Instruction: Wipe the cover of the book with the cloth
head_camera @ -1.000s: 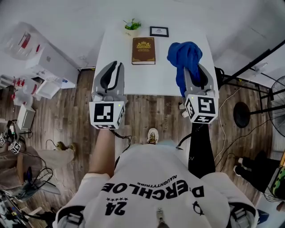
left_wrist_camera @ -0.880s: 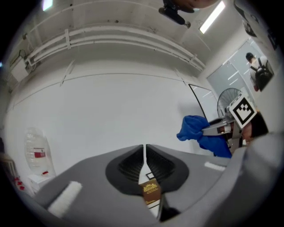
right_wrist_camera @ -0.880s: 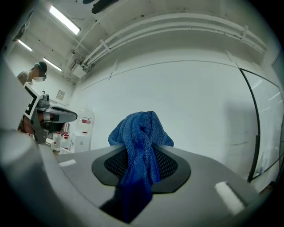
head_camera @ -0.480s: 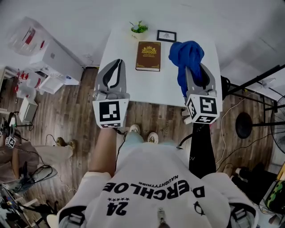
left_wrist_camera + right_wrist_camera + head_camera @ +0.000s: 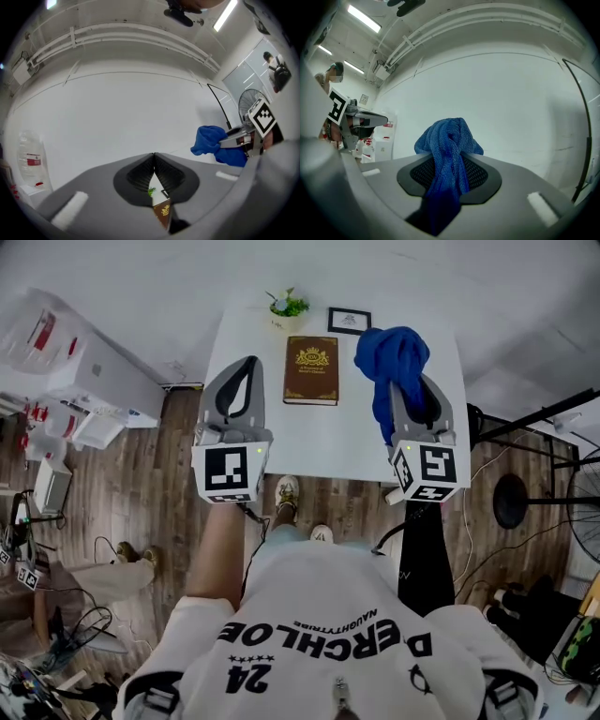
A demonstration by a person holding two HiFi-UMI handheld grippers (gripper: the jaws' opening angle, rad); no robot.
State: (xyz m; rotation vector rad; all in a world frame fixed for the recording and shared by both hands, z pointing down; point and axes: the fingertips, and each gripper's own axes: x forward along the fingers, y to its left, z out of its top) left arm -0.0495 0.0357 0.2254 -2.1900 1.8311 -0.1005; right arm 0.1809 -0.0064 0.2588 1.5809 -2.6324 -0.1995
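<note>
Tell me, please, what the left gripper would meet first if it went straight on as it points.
Probably nothing: the left gripper points along the bare table, left of the book, toward the white wall. Depth is unclear.

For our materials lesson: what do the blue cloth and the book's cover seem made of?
Cloth: likely terry or microfibre, matte; fuzzy looped pile shows. Book cover: perhaps leather-look board, smooth brown with gilt emblem; too small to be sure.
</note>
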